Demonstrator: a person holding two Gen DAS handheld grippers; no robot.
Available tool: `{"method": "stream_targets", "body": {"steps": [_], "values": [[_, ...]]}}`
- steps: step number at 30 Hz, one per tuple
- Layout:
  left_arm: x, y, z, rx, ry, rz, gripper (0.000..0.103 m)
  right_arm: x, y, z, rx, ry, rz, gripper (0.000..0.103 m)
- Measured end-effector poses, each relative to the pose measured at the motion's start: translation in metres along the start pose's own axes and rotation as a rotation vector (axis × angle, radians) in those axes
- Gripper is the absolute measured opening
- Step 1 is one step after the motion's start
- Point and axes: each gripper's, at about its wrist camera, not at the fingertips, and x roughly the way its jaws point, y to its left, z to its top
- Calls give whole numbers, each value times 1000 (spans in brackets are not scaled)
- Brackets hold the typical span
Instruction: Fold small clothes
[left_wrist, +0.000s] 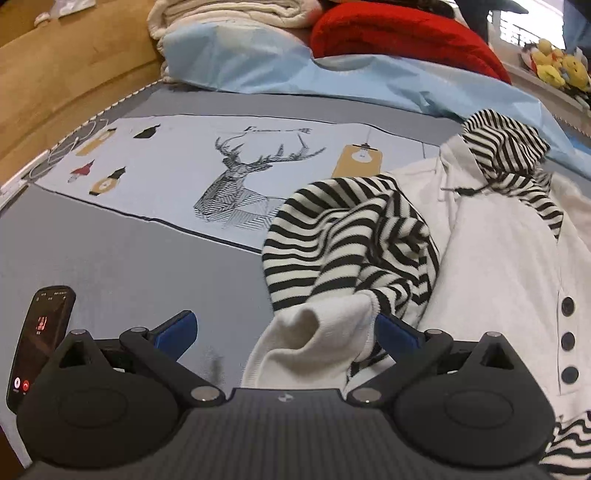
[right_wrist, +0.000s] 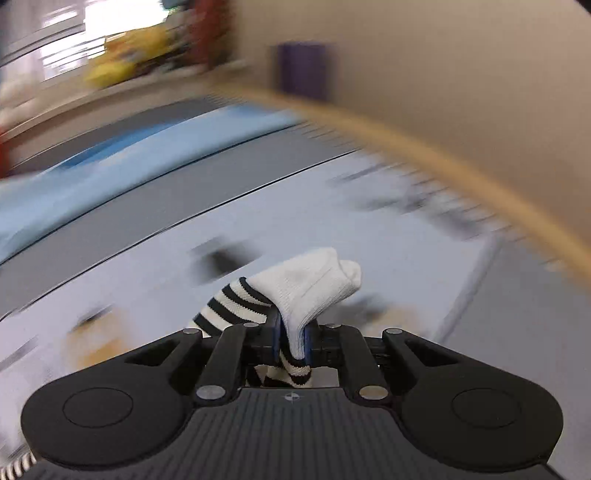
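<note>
Your left gripper hangs low over the bed with its blue fingers spread wide apart. Between them lies a white cuff of the hoodie; the right-hand finger touches or sits just beside its edge, while the left-hand one is clear of the cloth. Nothing is pinched there.

The hoodie lies crumpled on the right side of the bed in your left view. Its body is white with three dark buttons down the front. The striped sleeve is bunched up in a heap just ahead of your left gripper, and the striped hood is rumpled farther back, with a drawstring hanging beside it.

Your right gripper is clamped on the other cuff: the white ribbed end sticks up and forward out of the closed fingers, and striped fabric trails off to the left and below them. That view is heavily motion-blurred, so beyond the bed surface behind the cuff little can be made out.

A phone with its screen lit lies on the grey cover at the left, just beside your left gripper. Farther back a deer print marks the pale panel, and a blue sheet, a red cushion and cream blankets are piled at the head.
</note>
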Motion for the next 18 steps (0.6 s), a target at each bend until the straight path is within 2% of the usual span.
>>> {"method": "stream_targets", "body": {"steps": [2,3,4,5,7,9,12,15,18], "values": [[2,-5,-1,25,5,9,103,13,-39,10,46,-15,-102,12],[4,-7,-2,33,10,12,103,18,-54,10,62,-7,-121,15],[4,-7,-1,33,14,13,103,25,-68,6,85,18,-104,27],[5,-7,-1,28,17,13,103,29,-83,0,116,58,-72,33],[3,-4,0,8,14,7,103,31,-102,-12,193,100,-93,62],[-1,1,3,-10,2,4,103,18,-114,-24,268,98,-84,69],[-7,10,7,-41,-18,2,103,-24,-118,-43,337,121,89,69],[-12,24,13,-80,-31,17,103,-100,-102,-69,307,113,294,70],[-16,45,17,-146,-32,31,103,-182,-78,-103,244,103,451,82]]}}
